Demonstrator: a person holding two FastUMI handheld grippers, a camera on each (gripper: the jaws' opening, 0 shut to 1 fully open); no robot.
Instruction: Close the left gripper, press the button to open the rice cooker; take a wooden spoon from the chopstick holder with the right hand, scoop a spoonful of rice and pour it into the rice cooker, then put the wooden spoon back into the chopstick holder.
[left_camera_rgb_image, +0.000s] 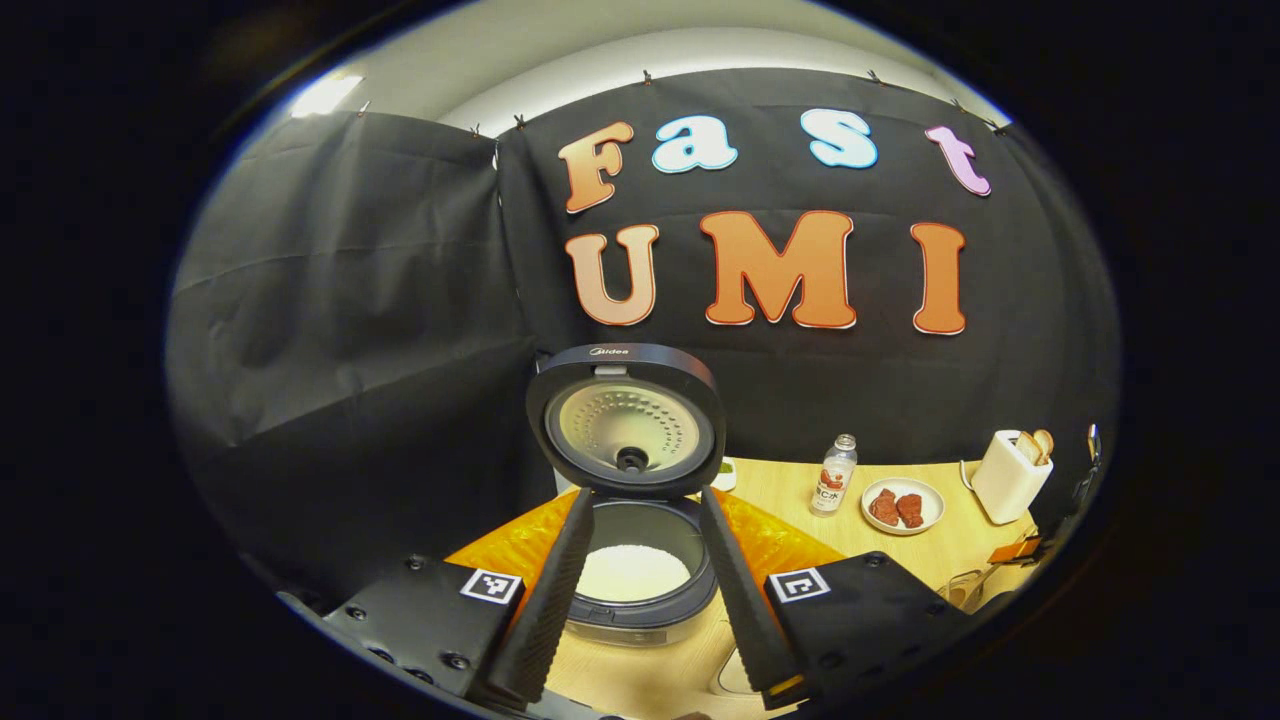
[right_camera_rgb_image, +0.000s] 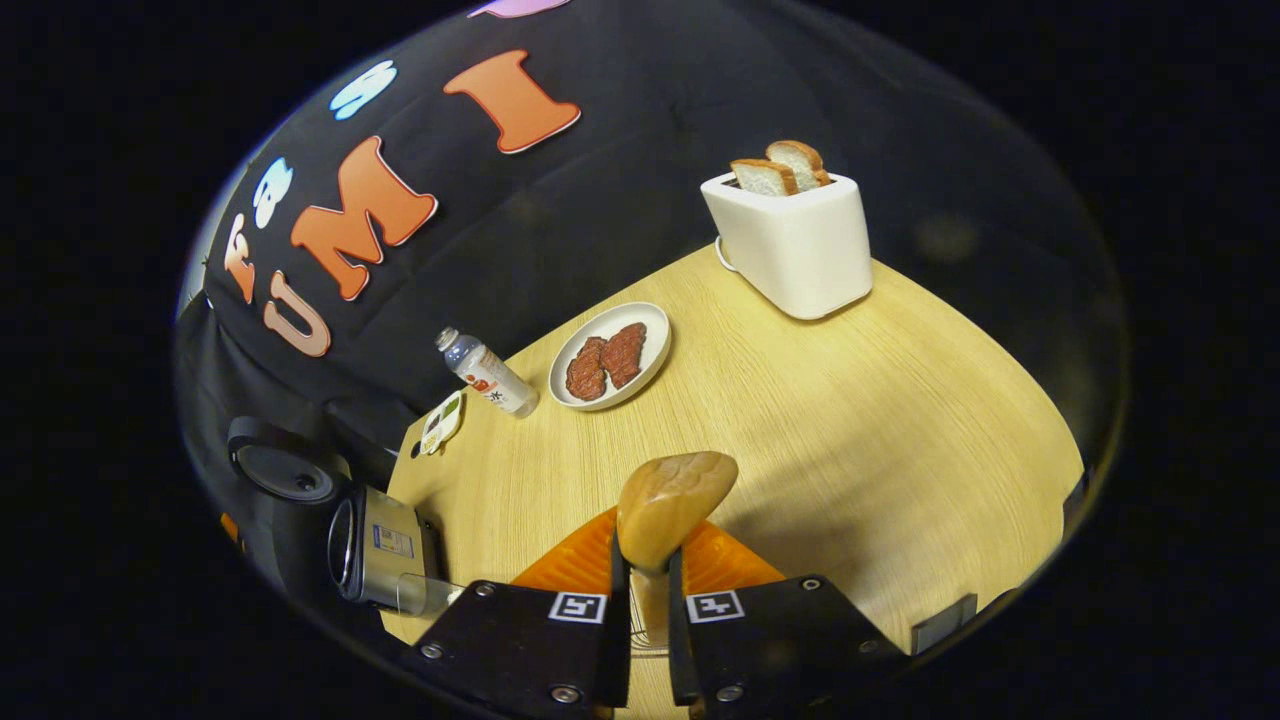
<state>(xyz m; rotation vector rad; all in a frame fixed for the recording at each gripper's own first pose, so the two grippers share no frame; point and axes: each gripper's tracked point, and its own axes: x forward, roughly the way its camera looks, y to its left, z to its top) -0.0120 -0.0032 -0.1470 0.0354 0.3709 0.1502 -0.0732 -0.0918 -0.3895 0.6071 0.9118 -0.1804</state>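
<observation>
Left gripper (left_camera_rgb_image: 640, 590) fingers apart, framing the open dark rice cooker (left_camera_rgb_image: 632, 560). Right gripper (right_camera_rgb_image: 648, 600) fingers clamped on the pale wooden spoon (right_camera_rgb_image: 672, 505). White toaster (right_camera_rgb_image: 790, 240) stands at the far tabletop edge.

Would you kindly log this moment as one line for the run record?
rice cooker: lid open, rice inside | left gripper: open, empty | right gripper: shut on wooden spoon, bowl up, over table

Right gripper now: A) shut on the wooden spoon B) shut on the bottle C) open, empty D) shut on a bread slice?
A: in the right gripper view the right gripper has both fingers pressed on the wooden spoon, its bowl sticking up above the table.
</observation>
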